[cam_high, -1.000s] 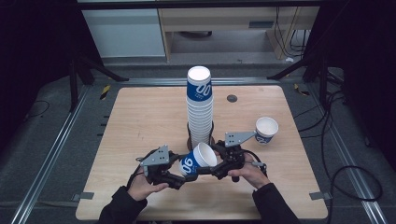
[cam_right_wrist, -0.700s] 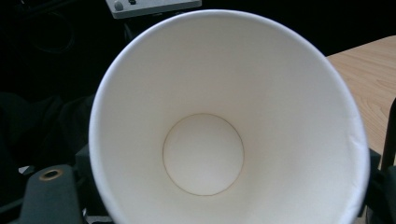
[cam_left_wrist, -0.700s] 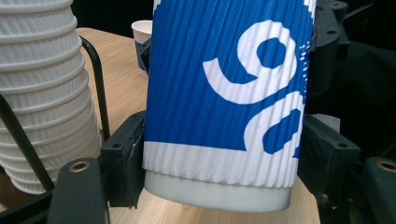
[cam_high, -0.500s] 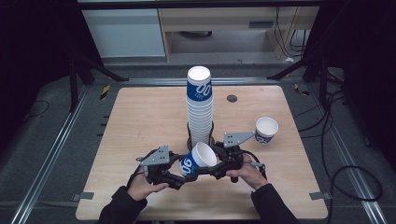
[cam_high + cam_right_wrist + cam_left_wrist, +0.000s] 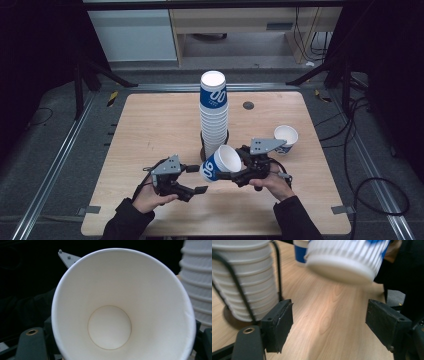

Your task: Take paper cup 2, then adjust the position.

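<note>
Blue-white paper cup [image 5: 220,163] gripped sideways by right gripper [image 5: 235,173]; left gripper [image 5: 198,179], at its 8 o'clock, held open, empty.

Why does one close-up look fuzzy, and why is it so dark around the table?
In the left gripper view the held cup is blurred, being close to the lens, while the table grain stays sharp. In the right gripper view the cup's inside looks evenly lit. In the high view light falls on the table, the surroundings dim.
</note>
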Available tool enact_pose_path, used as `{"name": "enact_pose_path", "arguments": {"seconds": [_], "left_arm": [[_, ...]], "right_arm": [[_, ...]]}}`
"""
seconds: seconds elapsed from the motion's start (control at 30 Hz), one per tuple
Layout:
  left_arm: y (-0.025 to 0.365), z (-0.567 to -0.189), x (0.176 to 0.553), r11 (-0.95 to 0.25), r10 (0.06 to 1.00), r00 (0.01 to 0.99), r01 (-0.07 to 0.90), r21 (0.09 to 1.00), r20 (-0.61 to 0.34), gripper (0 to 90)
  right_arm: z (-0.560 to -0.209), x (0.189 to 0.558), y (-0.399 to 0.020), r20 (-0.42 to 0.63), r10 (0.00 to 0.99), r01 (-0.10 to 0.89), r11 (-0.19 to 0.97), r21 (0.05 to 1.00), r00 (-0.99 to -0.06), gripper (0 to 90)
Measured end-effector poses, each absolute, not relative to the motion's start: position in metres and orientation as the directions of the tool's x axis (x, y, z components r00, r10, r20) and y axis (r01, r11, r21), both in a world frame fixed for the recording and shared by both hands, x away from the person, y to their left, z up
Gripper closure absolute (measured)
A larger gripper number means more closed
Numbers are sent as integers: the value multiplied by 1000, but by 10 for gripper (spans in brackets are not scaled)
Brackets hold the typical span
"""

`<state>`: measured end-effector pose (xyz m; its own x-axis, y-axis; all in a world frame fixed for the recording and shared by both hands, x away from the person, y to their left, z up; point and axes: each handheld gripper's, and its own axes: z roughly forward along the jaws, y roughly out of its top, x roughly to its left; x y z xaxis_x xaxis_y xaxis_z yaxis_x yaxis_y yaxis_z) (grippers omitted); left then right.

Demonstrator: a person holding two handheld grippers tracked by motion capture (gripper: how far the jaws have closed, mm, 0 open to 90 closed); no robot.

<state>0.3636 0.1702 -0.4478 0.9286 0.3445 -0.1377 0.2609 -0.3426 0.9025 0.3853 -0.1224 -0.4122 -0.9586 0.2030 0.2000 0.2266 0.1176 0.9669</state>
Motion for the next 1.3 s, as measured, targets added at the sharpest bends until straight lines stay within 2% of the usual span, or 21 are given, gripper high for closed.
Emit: {"name": "enact_pose_path", "arguments": {"seconds": [0.3, 0.73, 1.0, 1.3], "left_arm": [[193, -440, 372, -311, 436, 889, 292, 905, -137, 217], [224, -437, 387, -242, 608, 779, 362, 900, -150, 219], [235, -434, 390, -214, 665, 732, 375, 902, -147, 202], [246, -430, 391, -195, 707, 693, 386, 902, -144, 226]], "right_arm": [[-403, 385, -148, 160, 340, 208, 109, 972, -927, 202], [-408, 387, -173, 89, 565, 248, 211, 945, -821, 201], [-408, 388, -186, 73, 652, 292, 234, 928, -755, 201], [-411, 388, -200, 57, 724, 345, 256, 903, -687, 201]]}}
